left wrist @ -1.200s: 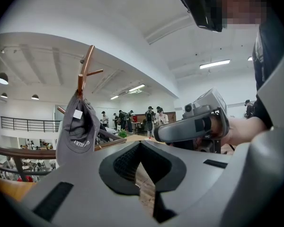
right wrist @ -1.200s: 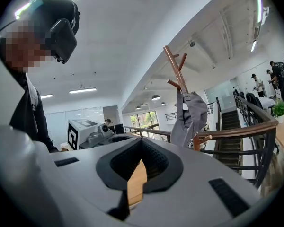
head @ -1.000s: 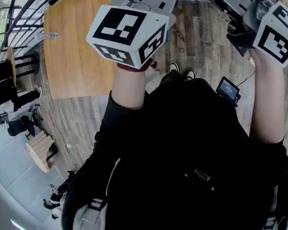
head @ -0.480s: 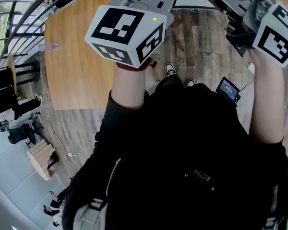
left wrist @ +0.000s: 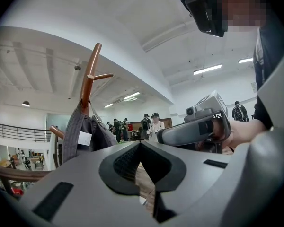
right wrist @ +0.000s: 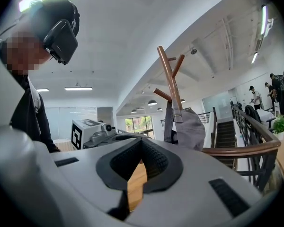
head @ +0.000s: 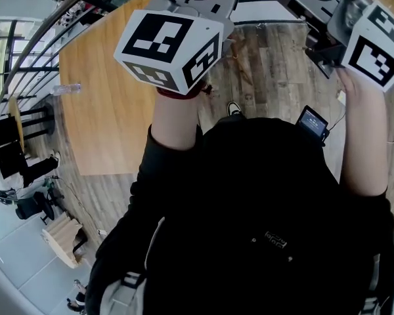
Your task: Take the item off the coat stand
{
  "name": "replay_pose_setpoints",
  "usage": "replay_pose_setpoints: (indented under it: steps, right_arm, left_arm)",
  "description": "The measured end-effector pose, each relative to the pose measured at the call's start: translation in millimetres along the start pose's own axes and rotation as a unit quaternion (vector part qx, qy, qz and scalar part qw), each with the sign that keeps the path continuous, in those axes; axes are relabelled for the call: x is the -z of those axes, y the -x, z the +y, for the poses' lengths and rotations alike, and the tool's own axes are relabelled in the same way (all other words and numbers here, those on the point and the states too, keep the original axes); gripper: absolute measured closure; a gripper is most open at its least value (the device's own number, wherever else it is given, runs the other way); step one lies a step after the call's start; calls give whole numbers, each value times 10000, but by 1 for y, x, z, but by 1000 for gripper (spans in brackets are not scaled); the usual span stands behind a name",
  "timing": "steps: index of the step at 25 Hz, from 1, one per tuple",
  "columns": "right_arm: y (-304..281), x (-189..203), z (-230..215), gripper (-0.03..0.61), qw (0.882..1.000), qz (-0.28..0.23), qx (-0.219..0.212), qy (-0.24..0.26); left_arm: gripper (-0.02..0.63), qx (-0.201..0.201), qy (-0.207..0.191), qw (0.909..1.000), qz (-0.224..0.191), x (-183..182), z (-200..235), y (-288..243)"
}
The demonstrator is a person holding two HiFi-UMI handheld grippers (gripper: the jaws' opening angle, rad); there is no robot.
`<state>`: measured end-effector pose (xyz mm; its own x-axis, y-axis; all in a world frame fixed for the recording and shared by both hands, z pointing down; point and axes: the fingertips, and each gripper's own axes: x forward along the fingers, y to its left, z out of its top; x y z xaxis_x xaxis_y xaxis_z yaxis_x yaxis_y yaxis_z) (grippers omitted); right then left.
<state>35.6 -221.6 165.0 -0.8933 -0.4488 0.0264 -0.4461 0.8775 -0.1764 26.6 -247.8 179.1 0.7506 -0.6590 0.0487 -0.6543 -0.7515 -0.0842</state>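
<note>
Left hand-held gripper and right hand-held gripper, two in all, both closed and empty, face one coat stand bearing one grey garment.

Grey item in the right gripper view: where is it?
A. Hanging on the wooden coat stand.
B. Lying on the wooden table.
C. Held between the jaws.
A: the grey item hangs on the coat stand, beyond the right gripper, whose jaws are shut and empty.
</note>
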Motion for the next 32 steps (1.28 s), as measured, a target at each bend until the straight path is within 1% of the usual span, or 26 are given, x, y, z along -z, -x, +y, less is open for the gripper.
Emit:
replay_pose_setpoints:
  steps: [8,12,16,21,27,32]
  right_arm:
    - [-17,-11,-9,563,9999,-1,161,6]
    - [-35,-7,-29,563,9991,96,411,107]
    - [-38,-6,-33,563,9991,51,411,-45]
    - [-34,-2,-35,563,9995,68,294,-57]
    - [-38,1,-32,563,9999,90,-13,-64]
    - [-40,2,-32,563,9999,138,-8,-38]
  left_arm:
    - [617,462,-12,9989,30,1,14,-6]
    - [617,554,134,9984,4,7,37,-13]
    - [617,533,266,9982,-40,13,47,-14]
    - [617,528,194,9984,-5,10,42,-14]
    - [617,303,261,9992,-23,11,42,-13]
    - [617,102,268,9996,12,14,39,-5]
